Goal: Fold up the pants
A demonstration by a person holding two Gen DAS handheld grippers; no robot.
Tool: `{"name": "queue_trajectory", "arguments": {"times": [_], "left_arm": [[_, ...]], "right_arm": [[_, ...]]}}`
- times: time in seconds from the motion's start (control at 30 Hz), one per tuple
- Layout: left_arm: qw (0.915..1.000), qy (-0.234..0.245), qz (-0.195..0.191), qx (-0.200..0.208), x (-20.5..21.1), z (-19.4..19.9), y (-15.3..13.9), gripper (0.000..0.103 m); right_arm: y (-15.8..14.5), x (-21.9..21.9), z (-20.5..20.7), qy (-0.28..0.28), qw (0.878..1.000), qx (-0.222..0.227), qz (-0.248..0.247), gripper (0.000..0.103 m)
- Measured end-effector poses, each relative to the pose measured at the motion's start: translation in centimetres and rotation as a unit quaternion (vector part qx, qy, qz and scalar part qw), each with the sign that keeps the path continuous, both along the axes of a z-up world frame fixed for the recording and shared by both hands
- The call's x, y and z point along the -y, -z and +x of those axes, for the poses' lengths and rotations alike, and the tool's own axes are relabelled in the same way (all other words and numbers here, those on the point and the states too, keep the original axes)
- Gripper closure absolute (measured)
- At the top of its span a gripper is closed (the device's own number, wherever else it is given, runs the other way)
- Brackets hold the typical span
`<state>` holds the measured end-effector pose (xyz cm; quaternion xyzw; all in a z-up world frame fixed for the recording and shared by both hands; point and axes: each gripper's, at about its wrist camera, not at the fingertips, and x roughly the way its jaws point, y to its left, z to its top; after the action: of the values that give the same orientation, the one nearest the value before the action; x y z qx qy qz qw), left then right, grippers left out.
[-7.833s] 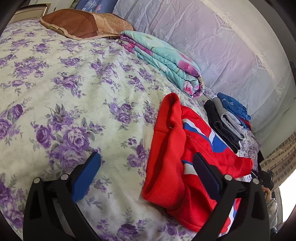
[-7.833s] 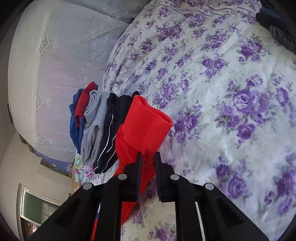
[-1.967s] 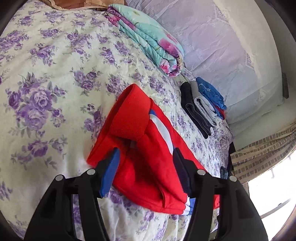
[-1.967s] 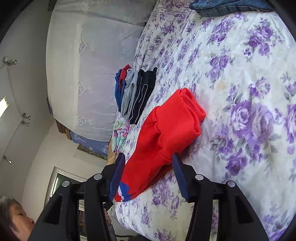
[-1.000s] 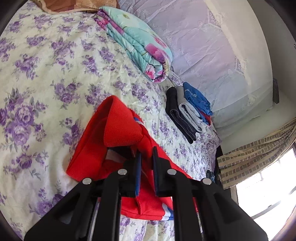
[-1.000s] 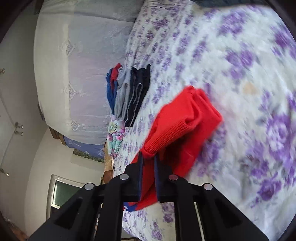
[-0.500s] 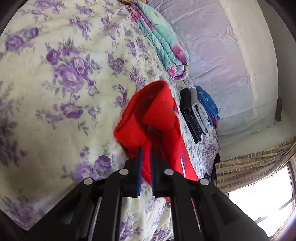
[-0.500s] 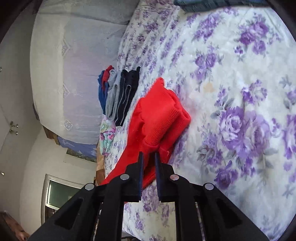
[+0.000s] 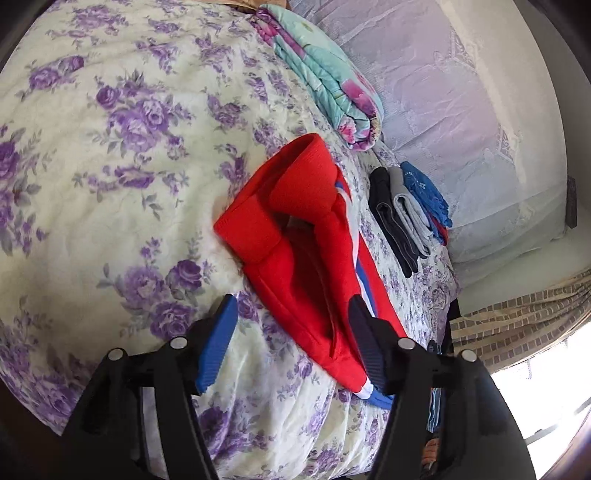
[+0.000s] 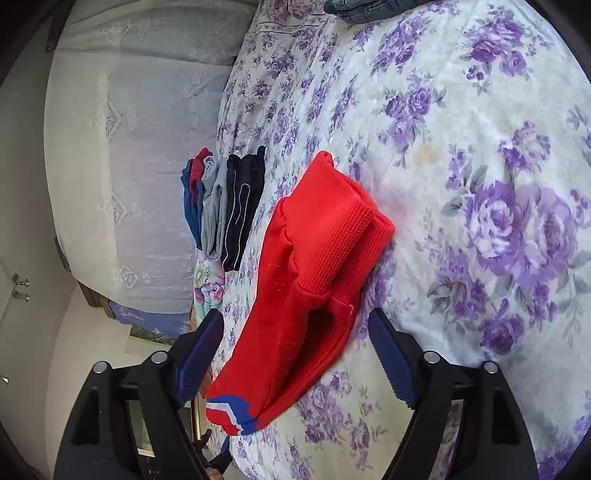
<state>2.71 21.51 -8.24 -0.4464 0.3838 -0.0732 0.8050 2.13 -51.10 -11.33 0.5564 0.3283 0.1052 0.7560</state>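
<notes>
The red pants point(image 9: 303, 243) with white and blue stripes lie folded in a narrow strip on the floral bedspread point(image 9: 122, 155), near the bed's edge. My left gripper point(image 9: 291, 339) is open, its jaws on either side of the strip's near part, holding nothing. In the right wrist view the same red pants point(image 10: 310, 280) lie with the ribbed cuffs at the far end. My right gripper point(image 10: 295, 354) is open around the near end and holds nothing.
A stack of folded dark, grey and blue clothes point(image 9: 406, 218) lies beyond the pants; it also shows in the right wrist view point(image 10: 225, 206). A rolled turquoise quilt point(image 9: 325, 92) lies further back. The bed's edge point(image 9: 436, 280) drops off to the right. Denim clothing point(image 10: 369, 7) lies at the far end.
Both grippers were shut on the red pants half a second ago. Both have now opened and let go, and the pants lie on the bed.
</notes>
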Motion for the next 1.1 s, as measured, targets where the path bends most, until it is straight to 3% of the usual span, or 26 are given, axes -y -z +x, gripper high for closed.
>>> {"name": "queue_trajectory", "arguments": {"times": [0.13, 0.23, 0.3, 0.43, 0.6, 0.8, 0.93, 1.0, 1.03, 1.1], "left_arm": [[0.9998, -0.018, -0.008, -0.004, 0.2, 0.7, 0.0, 0.028], [0.9998, -0.02, 0.0, 0.008, 0.8, 2.4, -0.9, 0.026], [0.9994, -0.033, 0.012, -0.002, 1.3, 3.8, -1.2, 0.015], [0.9972, -0.056, 0.037, -0.033, 1.7, 5.5, -0.3, 0.014], [0.9975, -0.035, 0.059, -0.015, 2.1, 4.2, -0.1, 0.014], [0.9961, -0.075, 0.013, -0.045, 1.1, 4.5, 0.2, 0.012], [0.9951, -0.085, 0.009, -0.049, 1.9, 5.9, 0.1, 0.012], [0.9945, -0.095, 0.017, -0.041, 2.2, 5.8, 0.1, 0.018], [0.9946, -0.095, 0.018, -0.038, 2.1, 5.8, 0.2, 0.035], [0.996, -0.086, -0.003, -0.026, 1.5, 5.6, 0.8, 0.052]], "right_arm": [[0.0, -0.2, 0.1, 0.011, 1.0, 0.0, -0.003, 0.017], [-0.2, -0.5, 0.2, 0.011, 1.0, 0.007, -0.016, 0.013], [-0.4, -0.7, 0.3, 0.011, 1.0, 0.008, -0.024, 0.012], [-0.4, -0.9, 0.6, 0.015, 0.999, 0.006, -0.028, 0.011], [-0.4, -0.8, 0.2, 0.019, 0.999, 0.027, -0.028, 0.012], [-0.4, -0.9, 0.1, 0.01, 0.999, 0.035, -0.034, 0.012], [-0.5, -1.1, 0.0, 0.017, 0.999, 0.033, -0.04, 0.012], [-0.6, -1.3, 0.0, 0.019, 0.998, 0.034, -0.044, 0.014], [-0.6, -1.4, 0.0, 0.019, 0.998, 0.034, -0.049, 0.02], [-0.3, -1.3, 0.2, 0.019, 0.998, 0.03, -0.055, 0.033]]}}
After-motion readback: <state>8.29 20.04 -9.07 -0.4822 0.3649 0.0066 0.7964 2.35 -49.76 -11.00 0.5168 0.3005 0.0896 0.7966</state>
